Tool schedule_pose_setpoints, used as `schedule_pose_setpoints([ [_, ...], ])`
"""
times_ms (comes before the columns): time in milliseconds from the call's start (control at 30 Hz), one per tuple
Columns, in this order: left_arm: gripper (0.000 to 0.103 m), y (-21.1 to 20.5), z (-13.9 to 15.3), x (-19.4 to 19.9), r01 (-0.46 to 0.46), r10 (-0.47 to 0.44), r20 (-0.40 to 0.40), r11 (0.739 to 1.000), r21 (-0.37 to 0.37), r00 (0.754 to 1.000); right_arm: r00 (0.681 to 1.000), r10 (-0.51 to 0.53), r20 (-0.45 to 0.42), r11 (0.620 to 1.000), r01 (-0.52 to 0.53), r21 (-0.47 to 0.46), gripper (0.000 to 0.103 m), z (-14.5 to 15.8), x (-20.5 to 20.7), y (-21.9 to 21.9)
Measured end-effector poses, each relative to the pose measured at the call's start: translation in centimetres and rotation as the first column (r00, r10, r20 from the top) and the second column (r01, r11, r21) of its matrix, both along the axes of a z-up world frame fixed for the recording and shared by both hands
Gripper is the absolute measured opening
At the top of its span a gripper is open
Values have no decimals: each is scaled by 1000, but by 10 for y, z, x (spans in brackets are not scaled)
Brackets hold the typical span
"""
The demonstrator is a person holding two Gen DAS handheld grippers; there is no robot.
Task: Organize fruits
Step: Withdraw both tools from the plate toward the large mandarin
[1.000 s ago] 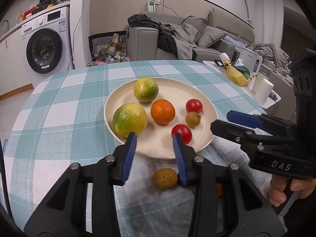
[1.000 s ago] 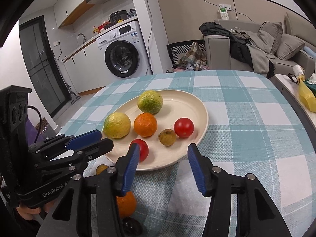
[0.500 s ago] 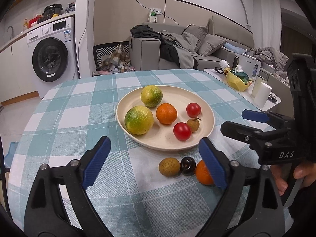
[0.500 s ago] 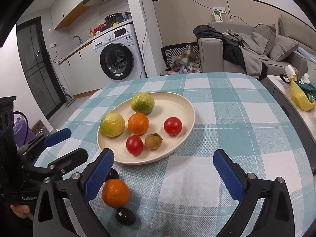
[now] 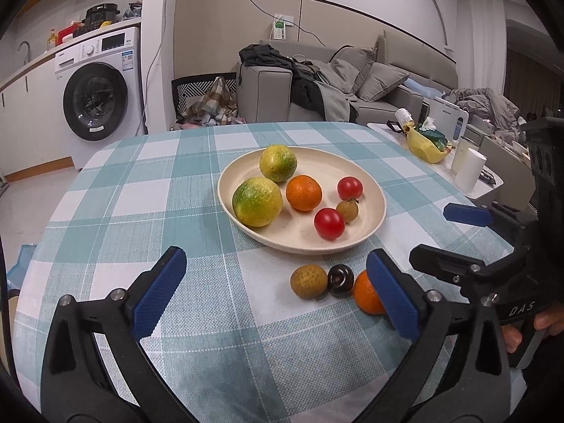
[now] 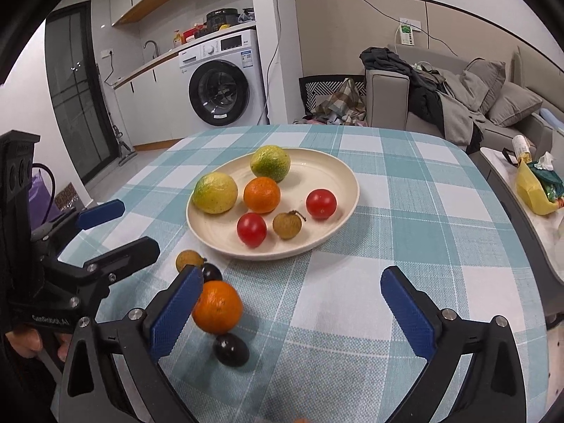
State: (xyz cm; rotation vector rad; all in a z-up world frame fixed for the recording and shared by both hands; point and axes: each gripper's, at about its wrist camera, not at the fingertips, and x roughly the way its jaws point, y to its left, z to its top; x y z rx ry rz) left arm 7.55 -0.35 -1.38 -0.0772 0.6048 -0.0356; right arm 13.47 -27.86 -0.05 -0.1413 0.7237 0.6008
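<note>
A cream plate (image 5: 373, 190) (image 6: 338, 172) on the checked table holds two green-yellow citrus, an orange (image 5: 303, 192), two red tomatoes and a small brown fruit (image 5: 347, 210). On the cloth before it lie a brown fruit (image 5: 308, 281), a dark plum (image 5: 340, 280) and an orange (image 5: 366, 294) (image 6: 217, 306). A second dark plum (image 6: 231, 349) shows in the right wrist view. My left gripper (image 5: 271, 292) is open and empty, near the loose fruits. My right gripper (image 6: 292, 308) is open and empty, right of the loose orange.
A side table with a yellow bag (image 5: 424, 144) and white cups (image 5: 470, 172) stands to the right of the table. A sofa (image 5: 317, 95) and a washing machine (image 5: 98, 95) are behind. The table edge curves close on the right (image 6: 521, 232).
Both grippers have opened wide and pulled back from the plate. A red tomato that sat between my left fingers now lies on the plate. The loose fruits have come into view.
</note>
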Motion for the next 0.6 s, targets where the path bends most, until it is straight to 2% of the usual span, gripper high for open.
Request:
schedule_pose_setpoints([
  [600, 102, 0, 0, -2, -2, 2, 16, 1000, 10, 1000, 988, 127, -82, 991, -129, -18, 102, -12, -19, 15],
])
